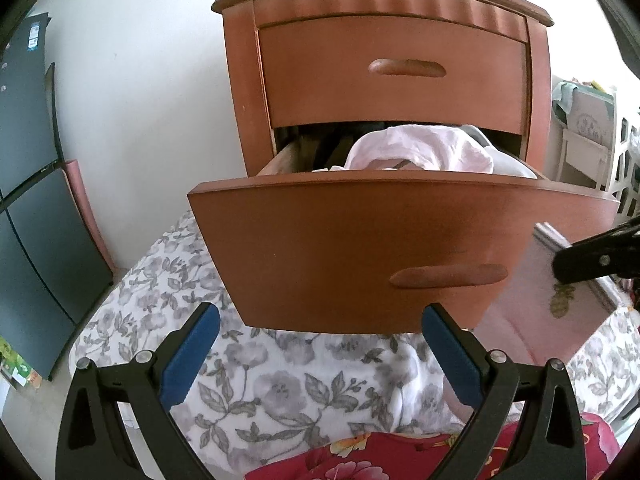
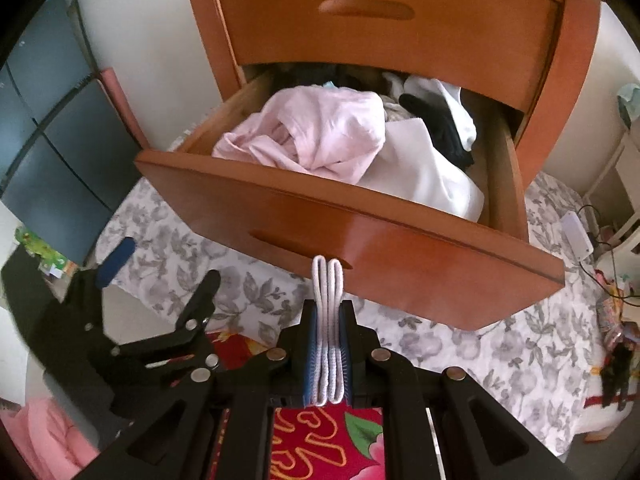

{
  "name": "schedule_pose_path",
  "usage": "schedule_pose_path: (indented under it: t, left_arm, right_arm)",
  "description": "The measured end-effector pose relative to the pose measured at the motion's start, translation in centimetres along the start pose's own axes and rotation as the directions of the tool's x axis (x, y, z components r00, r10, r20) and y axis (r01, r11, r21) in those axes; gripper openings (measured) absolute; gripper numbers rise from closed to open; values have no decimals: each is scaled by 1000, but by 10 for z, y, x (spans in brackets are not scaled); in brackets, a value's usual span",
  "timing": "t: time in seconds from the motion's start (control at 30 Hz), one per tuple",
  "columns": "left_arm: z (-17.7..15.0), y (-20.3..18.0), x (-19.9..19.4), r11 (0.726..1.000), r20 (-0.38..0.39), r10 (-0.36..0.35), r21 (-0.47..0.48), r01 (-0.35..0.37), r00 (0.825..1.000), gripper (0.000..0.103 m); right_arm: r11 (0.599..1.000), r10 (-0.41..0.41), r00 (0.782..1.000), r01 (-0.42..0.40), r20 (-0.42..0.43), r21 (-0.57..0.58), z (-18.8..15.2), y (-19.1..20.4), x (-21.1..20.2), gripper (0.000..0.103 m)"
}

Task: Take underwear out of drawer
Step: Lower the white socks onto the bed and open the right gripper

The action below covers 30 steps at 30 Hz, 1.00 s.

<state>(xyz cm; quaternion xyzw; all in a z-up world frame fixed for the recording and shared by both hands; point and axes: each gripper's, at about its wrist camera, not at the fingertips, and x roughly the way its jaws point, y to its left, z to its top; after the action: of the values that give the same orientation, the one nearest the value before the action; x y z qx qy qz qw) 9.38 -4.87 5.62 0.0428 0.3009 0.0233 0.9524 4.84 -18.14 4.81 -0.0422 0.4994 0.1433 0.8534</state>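
your right gripper [image 2: 328,312] is nearly closed, its blue pads pinching a folded white ribbed band of cloth [image 2: 328,292] that stands up out of the fingertips in two narrow loops; from this view you cannot tell what garment the band belongs to. straight ahead of that gripper and just above it, the lower drawer [image 2: 360,240] of the wooden nightstand [image 2: 568,80] stands pulled out, its curved front close to the loops. inside the drawer, beyond the front panel, a crumpled pale pink garment [image 2: 320,132] lies heaped on the left side, a white cloth [image 2: 424,176] is spread to its right, and a black piece [image 2: 440,128] and another white piece [image 2: 452,108] sit further back on the right. your left gripper [image 1: 320,344] is wide open with nothing between its blue pads [image 1: 192,352], held just below and in front of the drawer front, above a floral bedspread [image 1: 280,392]. from its camera the pink garment shows over the drawer's top edge, up ahead. the upper drawer [image 1: 392,72] is closed. off to the left of both grippers, dark panels [image 1: 36,208] lean against the white wall. below the grippers lies red flowered fabric [image 2: 320,448].
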Motion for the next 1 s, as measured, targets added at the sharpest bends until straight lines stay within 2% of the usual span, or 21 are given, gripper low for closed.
schedule_pose_path:
  t: [0.43,0.6,0.77,0.83,0.87,0.9,0.97,1.0]
  left_arm:
    - [-1,0,4,1000,-22,2,0,-2,1000,101]
    - [-1,1,5,1000,-29,0,-2,0,1000,101]
    - [-1,0,6,1000,-34,-2,-1,2,999,101]
    - [-1,0,6,1000,-35,-2,0,2,999,101]
    - [-1,0,6,1000,-34,-2,0,2,999,101]
    - [-1,0,6,1000,-34,-2,0,2,999,101]
    - [-1,0,6,1000,-35,-2,0,2,999,101]
    - [-1,0,6,1000,-34,-2,0,2,999,101]
  right_arm:
    - [998,-46,993,43,-106,-35,12,9,44,14]
    - [999,-47,994,44,-101,-28,12,5,42,22]
    - [998,-54,994,52,-96,-18,10,-1,33,22]
    - [998,-57,994,55,-94,-19,9,-3,29,27]
    - [998,-59,994,58,-92,-21,9,-4,27,35]
    - [998,-64,994,62,-88,-24,8,-4,25,48]
    - [997,-76,994,74,-72,-28,7,-6,20,60]
    - [997,-77,995,76,-66,-27,7,-7,17,61]
